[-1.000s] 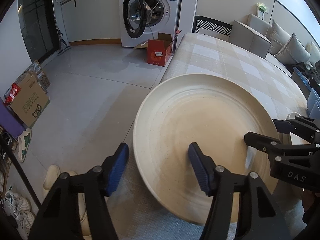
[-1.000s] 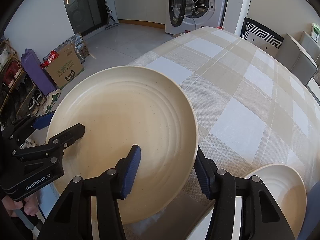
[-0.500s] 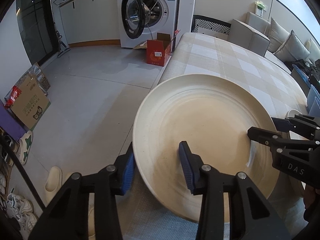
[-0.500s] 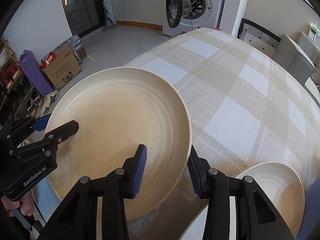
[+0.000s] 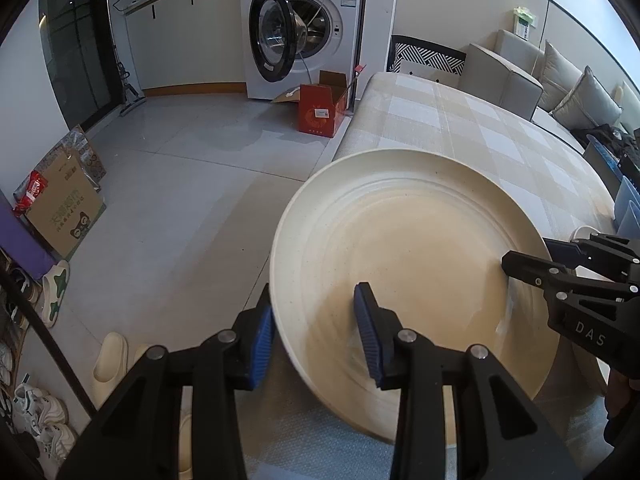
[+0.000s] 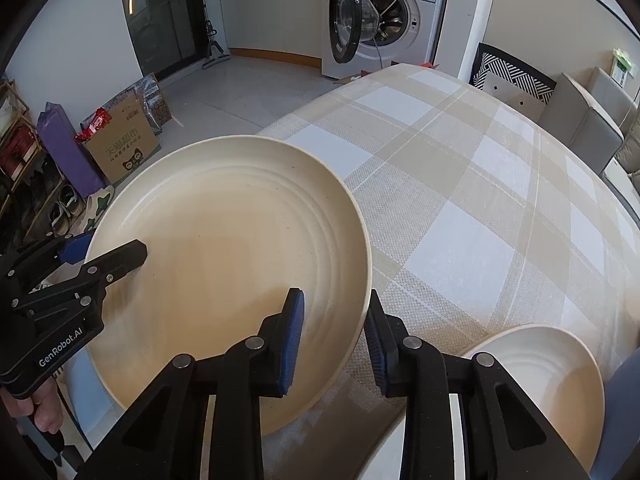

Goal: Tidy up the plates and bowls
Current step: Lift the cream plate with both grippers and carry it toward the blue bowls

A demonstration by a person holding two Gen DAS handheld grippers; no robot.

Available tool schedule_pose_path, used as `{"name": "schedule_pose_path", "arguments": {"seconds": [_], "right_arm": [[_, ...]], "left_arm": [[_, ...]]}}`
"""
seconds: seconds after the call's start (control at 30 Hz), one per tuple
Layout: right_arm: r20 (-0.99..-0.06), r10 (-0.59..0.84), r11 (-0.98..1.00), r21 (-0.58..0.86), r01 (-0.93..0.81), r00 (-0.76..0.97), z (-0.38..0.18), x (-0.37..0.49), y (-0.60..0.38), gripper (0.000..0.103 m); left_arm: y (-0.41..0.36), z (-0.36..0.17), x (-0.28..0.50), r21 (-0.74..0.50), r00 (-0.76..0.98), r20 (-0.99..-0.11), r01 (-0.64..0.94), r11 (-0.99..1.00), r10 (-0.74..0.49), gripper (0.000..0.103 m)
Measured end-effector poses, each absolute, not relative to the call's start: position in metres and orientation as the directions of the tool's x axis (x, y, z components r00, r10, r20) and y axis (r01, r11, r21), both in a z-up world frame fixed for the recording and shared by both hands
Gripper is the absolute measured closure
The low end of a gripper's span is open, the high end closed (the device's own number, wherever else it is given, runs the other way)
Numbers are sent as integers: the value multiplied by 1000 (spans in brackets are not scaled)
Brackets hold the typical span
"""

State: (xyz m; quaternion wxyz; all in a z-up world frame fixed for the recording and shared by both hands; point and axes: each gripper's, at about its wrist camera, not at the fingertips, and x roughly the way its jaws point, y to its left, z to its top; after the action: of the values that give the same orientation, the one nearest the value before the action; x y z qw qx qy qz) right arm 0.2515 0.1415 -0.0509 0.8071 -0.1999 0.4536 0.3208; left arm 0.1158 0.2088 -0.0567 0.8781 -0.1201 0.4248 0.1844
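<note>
A large cream plate [image 5: 416, 272] with ridged rings is held above the near end of the checked table [image 5: 460, 120]. My left gripper [image 5: 316, 336] straddles its left rim, one blue pad outside and one inside. My right gripper [image 6: 334, 340] straddles its right rim [image 6: 360, 240] the same way. Both have closed onto the rim. A smaller cream plate [image 6: 548, 380] lies on the table at the lower right of the right wrist view.
A washing machine [image 5: 304, 28] with its door open stands at the far wall, a red box [image 5: 322, 110] on the floor before it. Cardboard boxes [image 5: 64, 208] and shoes [image 5: 52, 292] line the left wall. A grey sofa [image 5: 504, 76] lies past the table.
Both grippers narrowed from wide open to gripping the big plate's opposite rims. The plate has lifted slightly off the table.
</note>
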Motion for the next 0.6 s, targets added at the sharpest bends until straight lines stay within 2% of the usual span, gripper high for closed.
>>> {"name": "schedule_pose_path", "arguments": {"seconds": [0.6], "right_arm": [[-836, 354, 722, -41, -690, 420, -30, 241, 131, 73]], "left_arm": [[200, -37, 111, -49, 596, -770, -411, 910, 228, 66]]}}
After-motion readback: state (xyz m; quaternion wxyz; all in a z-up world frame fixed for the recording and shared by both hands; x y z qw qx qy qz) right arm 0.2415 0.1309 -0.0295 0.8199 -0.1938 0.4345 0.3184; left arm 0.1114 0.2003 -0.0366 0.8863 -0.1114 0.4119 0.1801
